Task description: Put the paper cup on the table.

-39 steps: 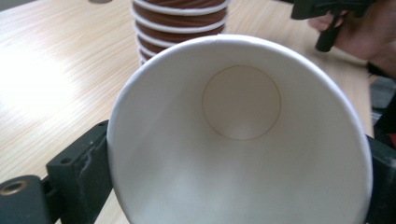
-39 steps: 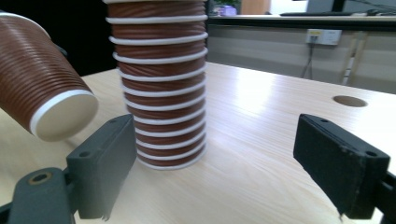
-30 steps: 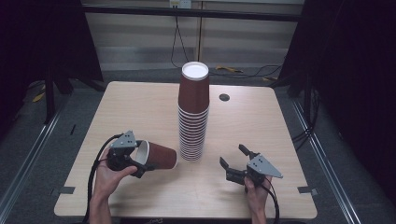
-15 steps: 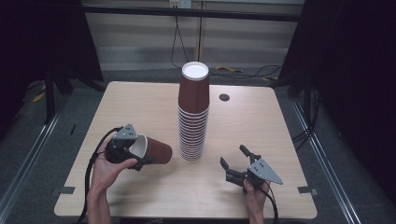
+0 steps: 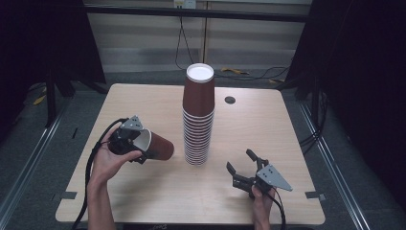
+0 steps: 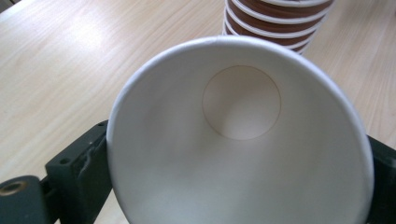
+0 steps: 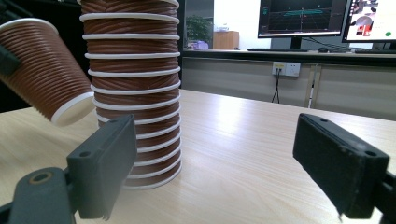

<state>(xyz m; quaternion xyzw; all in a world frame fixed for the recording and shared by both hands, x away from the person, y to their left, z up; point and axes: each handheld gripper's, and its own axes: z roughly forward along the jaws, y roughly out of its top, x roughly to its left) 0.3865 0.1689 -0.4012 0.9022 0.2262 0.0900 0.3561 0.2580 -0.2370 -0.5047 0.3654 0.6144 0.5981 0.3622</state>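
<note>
One paper cup (image 5: 155, 144) sits lower left of frame, tipped sideways, clamped near its rim by our left claw (image 5: 128, 142); light, crushable, so grip gently. Right claw (image 5: 246, 170) gapes empty beside the stack (image 5: 197, 120).

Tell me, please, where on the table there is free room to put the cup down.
The table is bare at the far left corner, at the right between the stack and the right edge, and along the near edge between both hands. It is tight between the cup and the stack.
</note>
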